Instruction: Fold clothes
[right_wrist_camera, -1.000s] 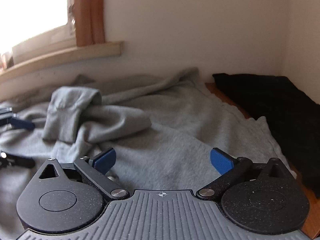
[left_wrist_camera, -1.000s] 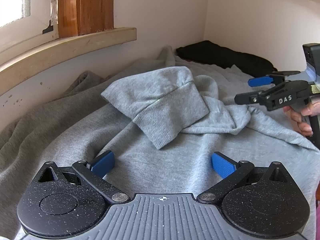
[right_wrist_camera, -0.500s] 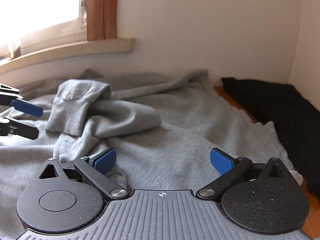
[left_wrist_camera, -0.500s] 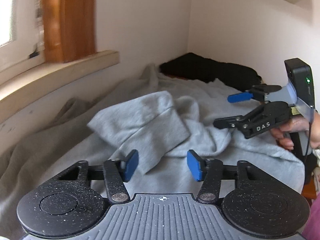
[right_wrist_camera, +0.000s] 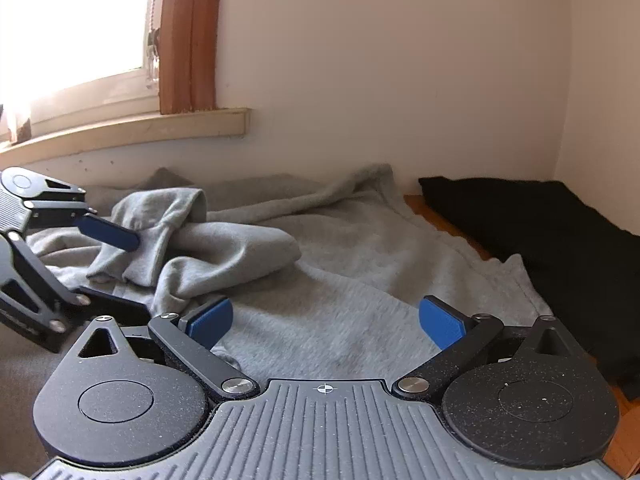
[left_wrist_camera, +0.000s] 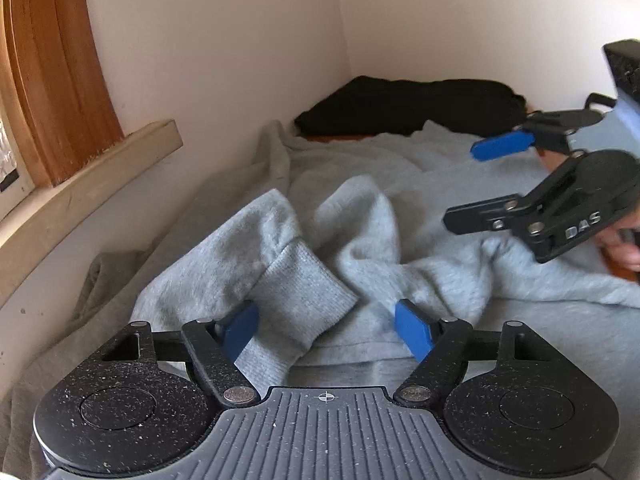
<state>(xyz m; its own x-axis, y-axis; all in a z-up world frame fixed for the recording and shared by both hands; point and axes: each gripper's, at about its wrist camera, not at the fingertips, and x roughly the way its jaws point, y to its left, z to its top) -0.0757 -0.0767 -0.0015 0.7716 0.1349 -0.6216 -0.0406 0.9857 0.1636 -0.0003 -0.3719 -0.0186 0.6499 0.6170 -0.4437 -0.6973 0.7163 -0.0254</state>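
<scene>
A grey sweatshirt (left_wrist_camera: 420,160) lies spread out and rumpled, one sleeve bunched on top of it. My left gripper (left_wrist_camera: 326,330) sits low over the sleeve's ribbed cuff (left_wrist_camera: 304,292). Its jaws are opening, the cuff lies between the blue pads, and the right pad stands clear of it. In the right wrist view the left gripper (right_wrist_camera: 120,266) reaches in from the left beside the bunched sleeve (right_wrist_camera: 240,248). My right gripper (right_wrist_camera: 325,320) hovers open over the flat body of the sweatshirt (right_wrist_camera: 340,280) with nothing gripped. It also shows at the right of the left wrist view (left_wrist_camera: 480,182).
A black garment (left_wrist_camera: 400,104) (right_wrist_camera: 540,232) lies in the far corner against white walls. A wooden window sill (left_wrist_camera: 80,184) (right_wrist_camera: 140,128) juts out along the left wall. A strip of orange-brown wood surface (right_wrist_camera: 440,216) shows between the garments. A hand (left_wrist_camera: 624,248) holds the right gripper.
My left gripper moved forward up to the sleeve cuff; its jaws narrowed, then widened again, and the cuff now lies between them. The right gripper stayed about where it was, open.
</scene>
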